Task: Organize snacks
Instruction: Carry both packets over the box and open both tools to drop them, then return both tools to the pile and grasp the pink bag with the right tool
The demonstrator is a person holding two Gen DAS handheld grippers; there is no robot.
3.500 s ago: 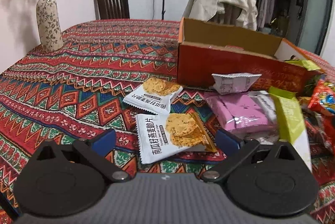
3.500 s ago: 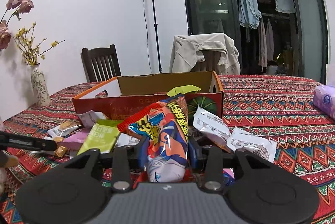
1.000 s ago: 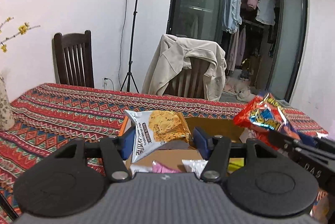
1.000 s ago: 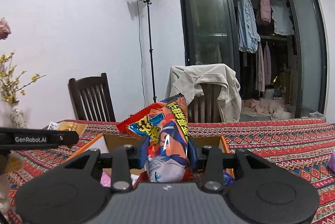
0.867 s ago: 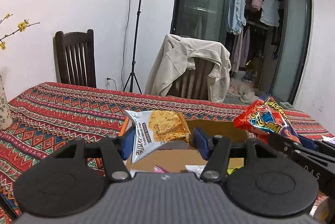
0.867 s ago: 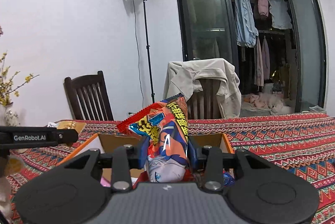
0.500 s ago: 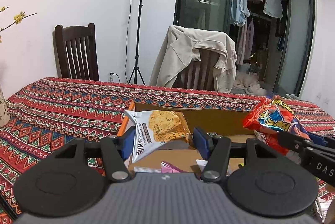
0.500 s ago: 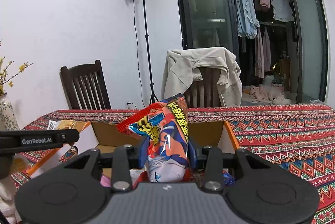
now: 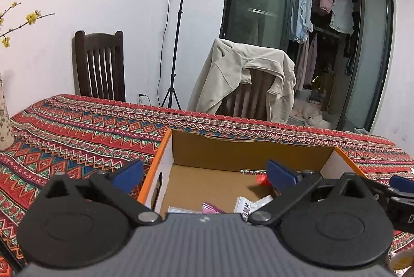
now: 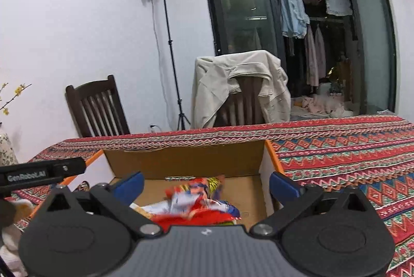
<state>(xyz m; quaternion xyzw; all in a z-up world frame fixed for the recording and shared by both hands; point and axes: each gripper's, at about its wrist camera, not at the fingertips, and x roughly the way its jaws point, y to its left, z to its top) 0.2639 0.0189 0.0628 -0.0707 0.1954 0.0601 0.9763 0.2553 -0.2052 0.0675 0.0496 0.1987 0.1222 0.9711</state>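
An open orange cardboard box [image 9: 165, 145] stands on the patterned tablecloth; it also shows in the right wrist view [image 10: 269, 147]. My left gripper [image 9: 205, 172] is open and empty above the box's left part. Small white and pink packets [image 9: 243, 205] lie on the box floor below it. My right gripper [image 10: 205, 183] is open and empty above the box. A red and blue snack bag [image 10: 196, 202], blurred, lies in the box below it. The white cracker packet is out of sight.
A dark wooden chair [image 9: 99, 67] and a chair draped with a beige jacket [image 9: 245, 80] stand behind the table. A light stand [image 9: 178, 26] is by the wall. A vase [image 9: 5, 121] stands at the table's left edge.
Both grippers have opened over the box. The left let go of the white cracker packet and the right let go of the red and blue bag, which now lies in the box.
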